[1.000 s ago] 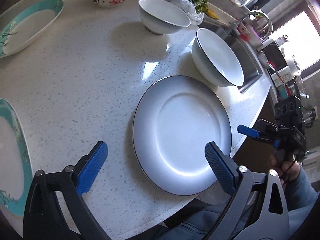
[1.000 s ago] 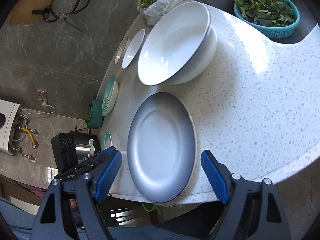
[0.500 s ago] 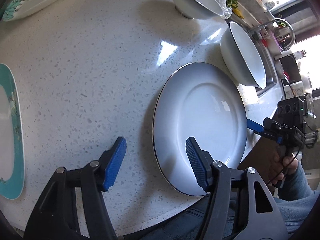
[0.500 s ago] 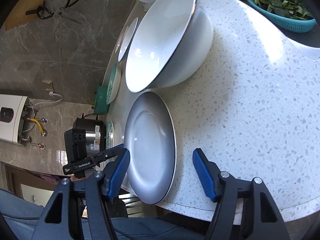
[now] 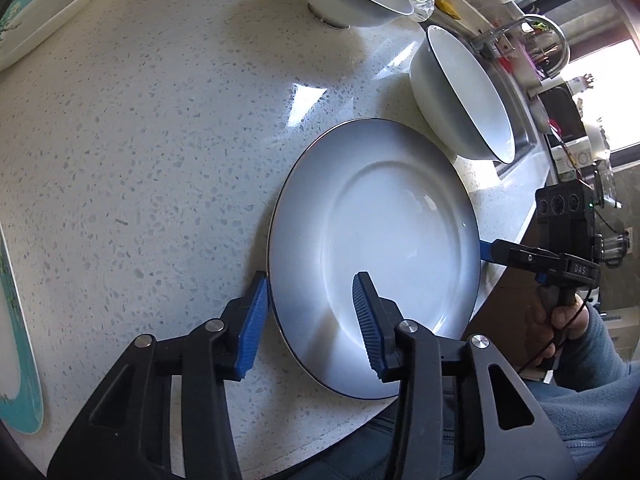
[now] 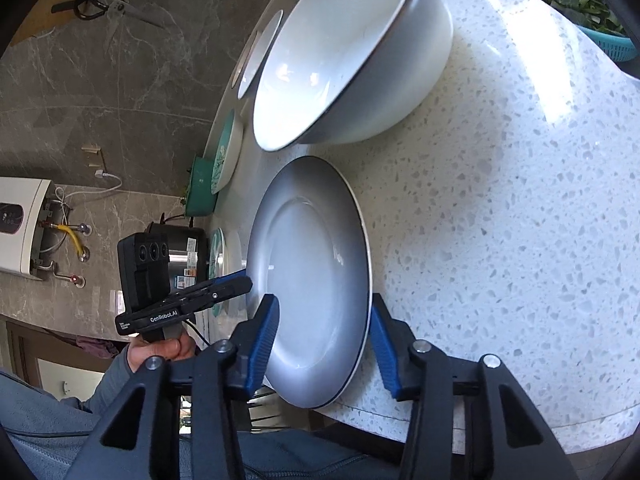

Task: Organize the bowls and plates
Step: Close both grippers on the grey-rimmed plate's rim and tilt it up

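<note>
**Both grippers straddling the plate rim**

The grey-white round ceramic plate lies at the speckled white stone counter's near edge, overhanging slightly. The left gripper and right gripper have been closing, each astride the rim; pad contact cannot be made out. The white bowl sits just beyond.

Speckled counter with plates, bowls

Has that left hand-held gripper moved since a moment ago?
Yes. The left hand-held gripper has moved onto the grey plate, its jaws closing astride the rim.
</note>
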`<control>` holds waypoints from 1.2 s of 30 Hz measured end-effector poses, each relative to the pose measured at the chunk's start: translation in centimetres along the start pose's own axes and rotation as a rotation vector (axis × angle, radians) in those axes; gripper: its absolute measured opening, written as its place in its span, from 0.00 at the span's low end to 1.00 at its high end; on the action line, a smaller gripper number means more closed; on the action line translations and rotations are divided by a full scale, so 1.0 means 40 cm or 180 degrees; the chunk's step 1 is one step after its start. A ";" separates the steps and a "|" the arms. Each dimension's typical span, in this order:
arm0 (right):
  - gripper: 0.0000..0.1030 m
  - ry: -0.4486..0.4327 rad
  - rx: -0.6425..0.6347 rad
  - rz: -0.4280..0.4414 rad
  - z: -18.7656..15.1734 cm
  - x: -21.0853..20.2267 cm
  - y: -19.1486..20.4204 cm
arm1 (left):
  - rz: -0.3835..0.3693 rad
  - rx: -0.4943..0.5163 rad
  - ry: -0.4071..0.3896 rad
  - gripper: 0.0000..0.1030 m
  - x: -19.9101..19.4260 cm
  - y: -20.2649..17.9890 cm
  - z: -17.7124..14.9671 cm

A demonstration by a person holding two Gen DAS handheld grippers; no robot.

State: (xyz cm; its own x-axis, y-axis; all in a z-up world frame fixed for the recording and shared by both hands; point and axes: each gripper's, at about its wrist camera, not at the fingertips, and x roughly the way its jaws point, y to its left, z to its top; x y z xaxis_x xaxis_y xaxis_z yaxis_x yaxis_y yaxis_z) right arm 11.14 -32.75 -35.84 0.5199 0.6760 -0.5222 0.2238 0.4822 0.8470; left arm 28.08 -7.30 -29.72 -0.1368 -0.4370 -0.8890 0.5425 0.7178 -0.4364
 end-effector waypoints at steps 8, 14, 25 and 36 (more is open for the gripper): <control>0.35 0.0112 0.0060 0.0034 0.009 0.000 -0.014 | -0.0359 -0.0100 0.0143 0.38 0.007 0.026 0.031; 0.09 0.0193 0.0224 -0.0017 0.016 0.000 -0.043 | -0.0522 -0.0155 0.0318 0.22 0.011 0.071 0.037; 0.11 0.0251 0.0183 -0.0077 0.021 0.002 -0.037 | -0.0591 -0.0220 0.0305 0.13 0.015 0.101 0.028; 0.12 0.0225 0.0184 -0.0160 0.027 0.007 -0.028 | -0.0333 0.0022 0.0310 0.14 0.022 0.058 0.013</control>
State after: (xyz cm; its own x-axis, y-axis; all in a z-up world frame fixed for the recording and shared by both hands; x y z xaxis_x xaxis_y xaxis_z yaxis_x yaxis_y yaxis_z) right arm 11.92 -33.71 -36.80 0.4477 0.6904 -0.5682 0.2964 0.4850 0.8228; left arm 29.64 -6.31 -31.44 -0.2724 -0.4544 -0.8482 0.5268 0.6672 -0.5266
